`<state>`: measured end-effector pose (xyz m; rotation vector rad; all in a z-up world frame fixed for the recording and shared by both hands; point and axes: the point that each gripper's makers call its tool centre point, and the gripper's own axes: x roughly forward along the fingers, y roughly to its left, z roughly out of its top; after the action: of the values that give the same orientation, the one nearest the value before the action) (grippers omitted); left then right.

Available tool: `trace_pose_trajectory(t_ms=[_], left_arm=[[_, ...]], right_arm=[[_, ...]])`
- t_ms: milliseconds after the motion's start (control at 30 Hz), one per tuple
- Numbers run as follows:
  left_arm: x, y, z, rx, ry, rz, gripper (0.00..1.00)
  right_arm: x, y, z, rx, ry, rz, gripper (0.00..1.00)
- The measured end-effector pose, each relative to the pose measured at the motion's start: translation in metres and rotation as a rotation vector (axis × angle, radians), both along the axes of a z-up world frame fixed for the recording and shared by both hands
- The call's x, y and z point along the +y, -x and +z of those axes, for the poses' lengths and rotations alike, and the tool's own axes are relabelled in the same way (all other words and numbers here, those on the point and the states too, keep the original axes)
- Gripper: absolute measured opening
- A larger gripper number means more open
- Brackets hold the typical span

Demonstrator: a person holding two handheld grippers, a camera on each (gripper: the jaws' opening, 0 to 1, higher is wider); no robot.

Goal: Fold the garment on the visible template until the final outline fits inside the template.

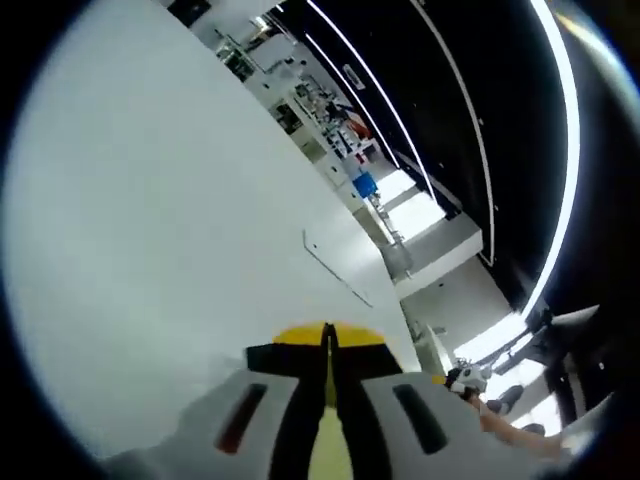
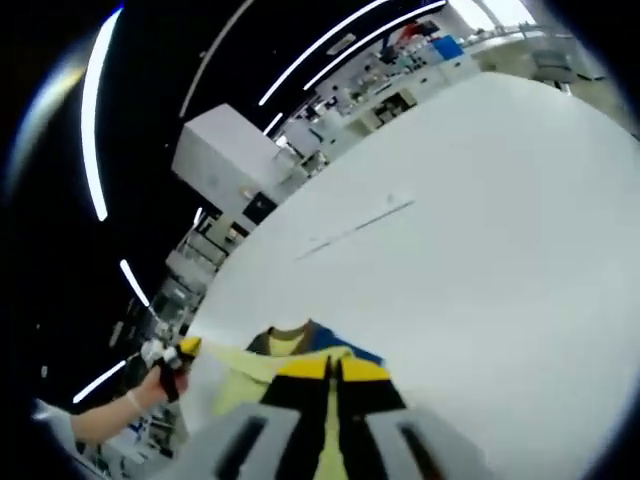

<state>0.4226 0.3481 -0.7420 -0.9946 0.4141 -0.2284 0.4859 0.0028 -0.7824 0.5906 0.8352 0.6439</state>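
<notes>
My left gripper [image 1: 328, 345] is closest in the left gripper view. Its two jaws are pressed together, with a thin strip of yellow cloth [image 1: 330, 450] showing between them low in the picture. I think it is pinching the garment, but most of the cloth is hidden under the jaws, so I can only see that small bit.

In front of the jaws is the white worktop [image 1: 170, 200]. A thin line [image 1: 337, 268] is drawn on it near the far edge. It may be part of the template, but I see too little of it to be sure. Past the far edge the room is dark, with long bright lights and small blurry things I cannot make out. A hand [image 1: 500, 415] holding something shows low on the right, partly cut off.

In the right gripper view my right gripper [image 2: 330, 368] is closest too. Its jaws are also pressed together on the yellow garment [image 2: 240, 375]. The garment spreads out to the left of the jaws, lifted off the worktop [image 2: 480, 250]. A bit of blue [image 2: 340, 345] peeks out beside it, and I cannot tell what that is. The other gripper [image 2: 175, 355], held in a hand [image 2: 150, 390], pinches the far end of the cloth. Faint lines [image 2: 355, 228] cross the middle of the worktop.
</notes>
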Motion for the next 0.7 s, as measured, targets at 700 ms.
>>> trace_pose_trajectory(t_ms=[700], left_arm=[[-0.023,0.013,-0.007,0.025,-0.114,-0.099,0.0]], right_arm=[[0.001,-0.002,-0.014,-0.061,0.098,0.041,0.08]])
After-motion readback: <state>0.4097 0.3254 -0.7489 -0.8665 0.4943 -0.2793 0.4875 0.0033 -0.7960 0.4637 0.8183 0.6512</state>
